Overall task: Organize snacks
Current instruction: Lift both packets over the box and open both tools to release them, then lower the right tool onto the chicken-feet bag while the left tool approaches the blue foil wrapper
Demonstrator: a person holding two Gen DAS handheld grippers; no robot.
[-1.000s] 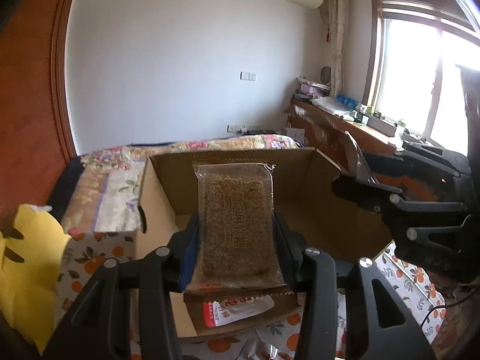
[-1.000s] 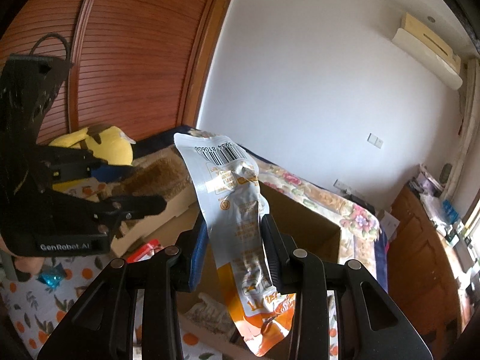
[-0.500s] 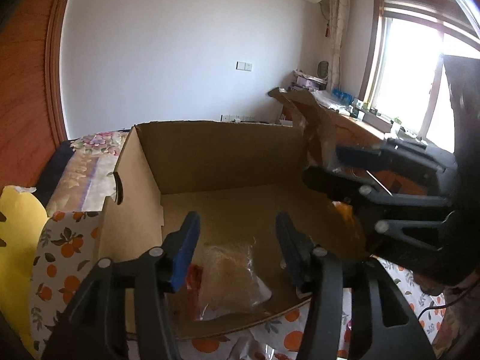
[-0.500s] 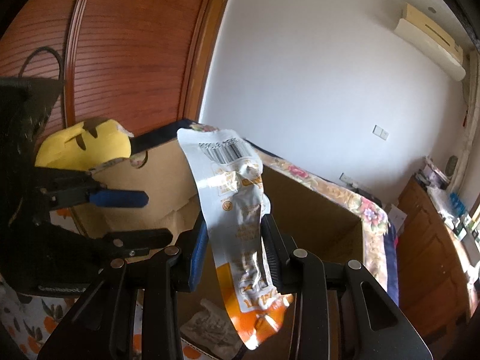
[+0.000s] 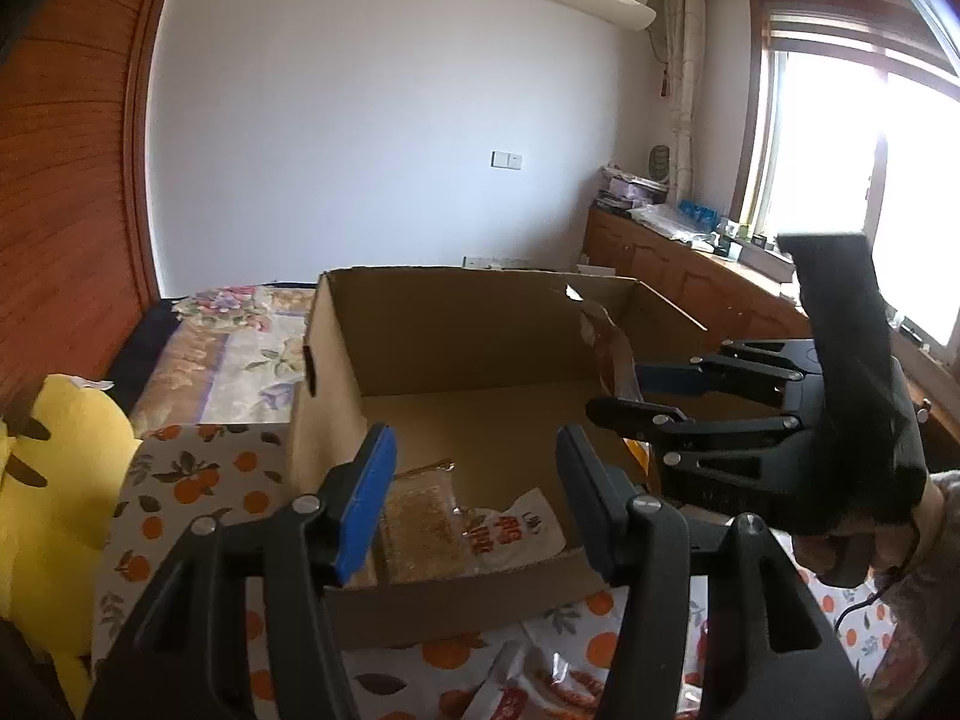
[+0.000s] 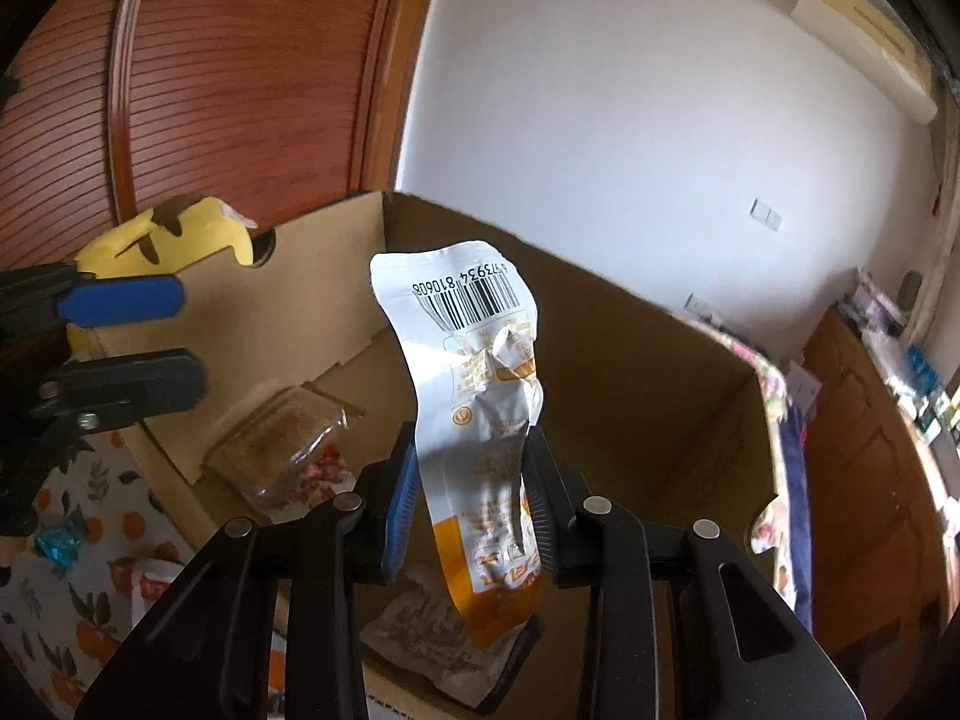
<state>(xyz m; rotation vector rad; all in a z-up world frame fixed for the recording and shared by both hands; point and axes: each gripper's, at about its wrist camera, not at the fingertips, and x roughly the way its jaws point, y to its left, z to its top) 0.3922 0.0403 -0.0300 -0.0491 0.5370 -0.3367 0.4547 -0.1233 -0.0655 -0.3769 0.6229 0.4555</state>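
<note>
An open cardboard box (image 5: 336,360) stands on the orange-print cloth. My left gripper (image 5: 474,468) is open and empty over the box's near edge. Below it in the box lie a clear pack of brown grain snack (image 5: 420,531) and a white-and-red packet (image 5: 522,531). My right gripper (image 6: 471,474) is shut on a white-and-orange snack pouch (image 6: 480,396), held upright over the box (image 6: 660,372). The grain pack (image 6: 282,438) lies at the box's left side. The right gripper also shows in the left wrist view (image 5: 636,387), over the box's right side.
A yellow plush toy (image 5: 54,480) sits left of the box. Loose snack packets (image 5: 540,684) lie on the cloth in front of the box. Another pale packet (image 6: 432,642) lies under the right gripper. A wooden sideboard (image 5: 690,282) runs under the window at right.
My left gripper opened and let go of the grain pack, which now lies in the box. My right gripper moved over the box with the pouch still held.
</note>
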